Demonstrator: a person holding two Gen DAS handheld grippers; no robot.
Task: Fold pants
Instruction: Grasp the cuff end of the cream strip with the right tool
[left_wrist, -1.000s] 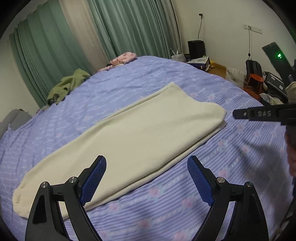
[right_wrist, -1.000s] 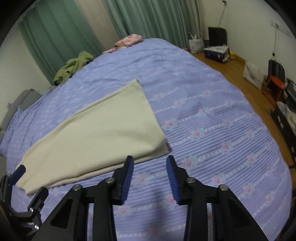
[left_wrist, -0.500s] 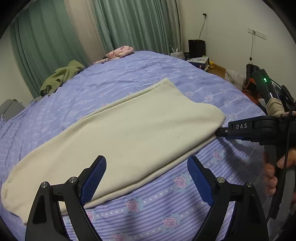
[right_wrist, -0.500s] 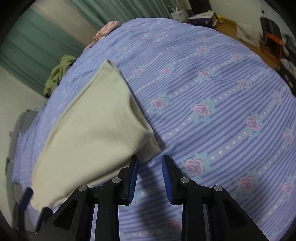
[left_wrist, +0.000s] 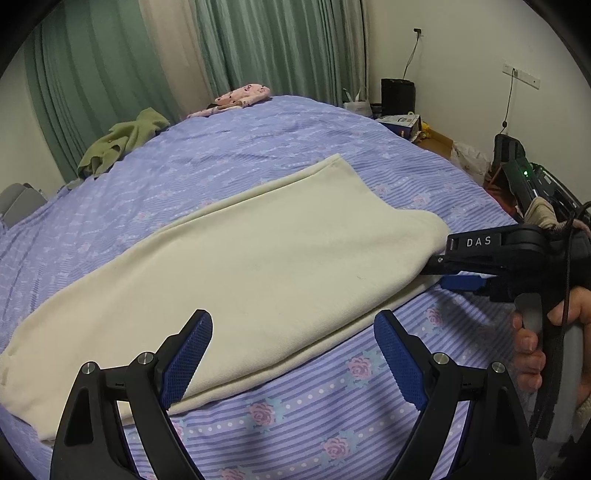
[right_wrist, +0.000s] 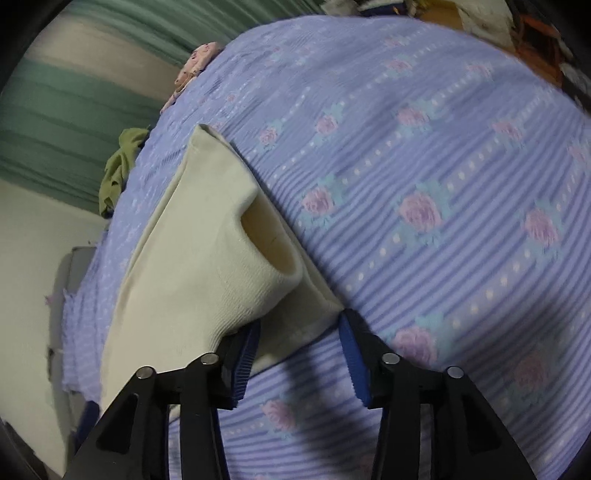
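- The right hand-held gripper (right_wrist: 299, 354) had dropped to the cream knit pants (left_wrist: 258, 266), jaws just opening around their corner, not yet clamped.
- The left hand-held gripper (left_wrist: 293, 354) hung released above the lilac rose-print bed (left_wrist: 332, 435).

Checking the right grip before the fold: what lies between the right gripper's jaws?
In the right wrist view, the right gripper, jaws just opening, has the cream pants' lower waistband corner between them, over the bedspread.

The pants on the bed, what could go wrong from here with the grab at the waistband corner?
The right gripper, whose jaws have just been opening, has only the lower layer of the pants between its pads; the top layer gapes above, so it may lift one layer. The left gripper hangs open, not gripping, so a lift could drag the pants across the bedspread.
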